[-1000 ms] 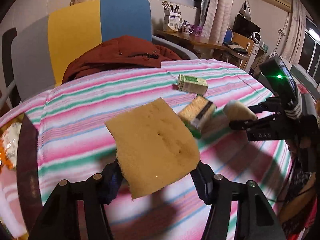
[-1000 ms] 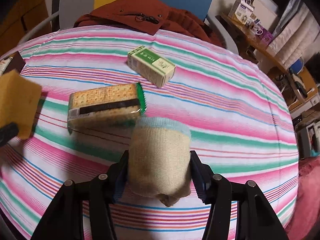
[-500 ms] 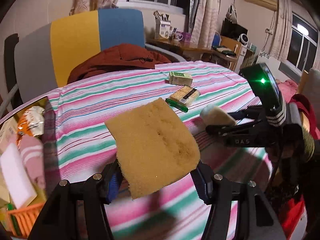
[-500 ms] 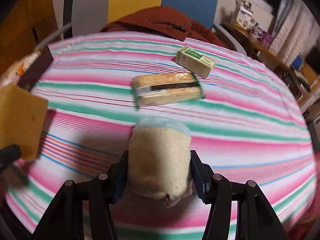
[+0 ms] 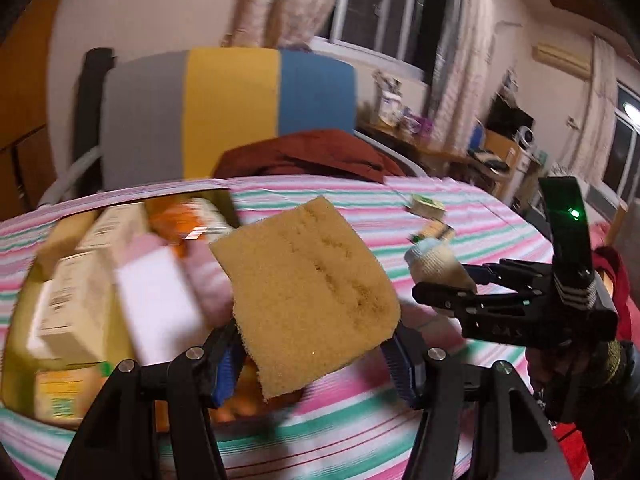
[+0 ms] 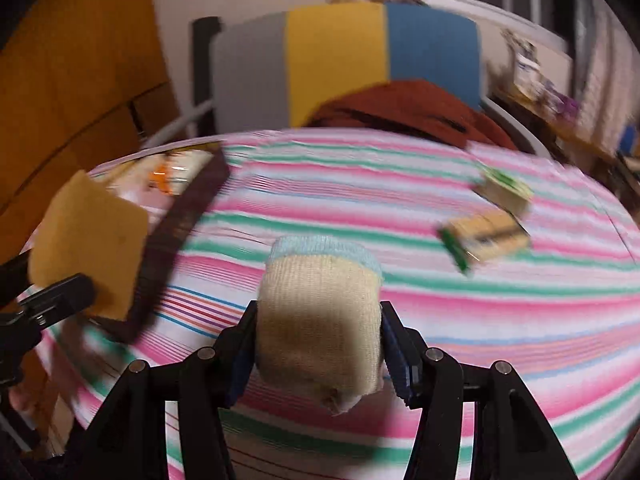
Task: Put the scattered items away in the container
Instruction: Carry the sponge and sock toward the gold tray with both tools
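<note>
A: What's the biggest thing here?
B: The worktop (image 6: 400,208) under a pink, green and white striped cloth, with a chair and a rust-red jacket (image 5: 312,156) behind it.

A: And the container (image 5: 24,320)?
B: At the worktop's left edge, already packed with boxes and packets, though blurred.

A: What does the left hand-held gripper (image 5: 316,364) carry?
B: It pinches a yellow sponge (image 5: 308,292) by its lower edge, held in the air just right of the container.

A: The right hand-held gripper (image 6: 318,354)?
B: Its jaws are clamped on a rolled beige sock (image 6: 320,316) with a pale blue cuff, above the worktop's near side.

A: Anything left out?
B: A cracker packet (image 6: 484,236) and a small green-and-white box (image 6: 506,190), close together on the worktop's far right, well apart from the container.
</note>
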Demonstrator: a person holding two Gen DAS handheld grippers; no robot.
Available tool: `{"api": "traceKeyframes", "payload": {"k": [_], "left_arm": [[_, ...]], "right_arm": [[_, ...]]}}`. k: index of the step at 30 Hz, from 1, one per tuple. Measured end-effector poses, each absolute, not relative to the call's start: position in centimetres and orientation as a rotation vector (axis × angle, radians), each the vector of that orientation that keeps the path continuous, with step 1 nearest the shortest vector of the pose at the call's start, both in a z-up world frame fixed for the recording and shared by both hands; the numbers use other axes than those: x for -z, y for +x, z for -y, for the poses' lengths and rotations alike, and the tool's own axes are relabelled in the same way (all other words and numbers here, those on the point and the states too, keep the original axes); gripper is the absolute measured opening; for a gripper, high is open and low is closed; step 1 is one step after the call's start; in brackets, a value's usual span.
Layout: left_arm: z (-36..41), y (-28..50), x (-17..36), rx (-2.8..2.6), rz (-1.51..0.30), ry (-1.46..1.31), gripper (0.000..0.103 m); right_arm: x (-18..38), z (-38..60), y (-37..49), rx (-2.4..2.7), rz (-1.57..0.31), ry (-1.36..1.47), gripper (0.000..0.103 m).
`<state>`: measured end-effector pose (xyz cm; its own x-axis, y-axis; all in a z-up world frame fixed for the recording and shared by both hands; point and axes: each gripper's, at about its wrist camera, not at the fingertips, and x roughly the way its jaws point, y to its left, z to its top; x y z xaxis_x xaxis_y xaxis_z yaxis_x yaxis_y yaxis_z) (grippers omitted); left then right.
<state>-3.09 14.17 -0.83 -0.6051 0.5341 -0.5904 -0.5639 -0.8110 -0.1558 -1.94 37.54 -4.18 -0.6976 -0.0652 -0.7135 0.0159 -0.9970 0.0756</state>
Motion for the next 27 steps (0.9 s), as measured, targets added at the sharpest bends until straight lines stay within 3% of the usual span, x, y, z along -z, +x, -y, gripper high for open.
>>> {"api": "traceKeyframes", "payload": {"k": [9,14,27], "left_arm": [[-4.7,-5.7,1.0,-2.543,0.091,-0.851,0.062],[-0.3,-6.6,1.6,-2.607,0.154,-0.854,0.062],[4.1,-7.5,2.7,-2.656,0.224,-0.846,0.062]], "right_arm": [[1.5,-26.8,-7.5,2.713,-0.008,1.067,0.057],[0.1,-22.1,-11.6,2.648,0.021,1.010,0.057],[3.4,-14.7,-21.7,2.613,-0.185,1.215,0.058]]}}
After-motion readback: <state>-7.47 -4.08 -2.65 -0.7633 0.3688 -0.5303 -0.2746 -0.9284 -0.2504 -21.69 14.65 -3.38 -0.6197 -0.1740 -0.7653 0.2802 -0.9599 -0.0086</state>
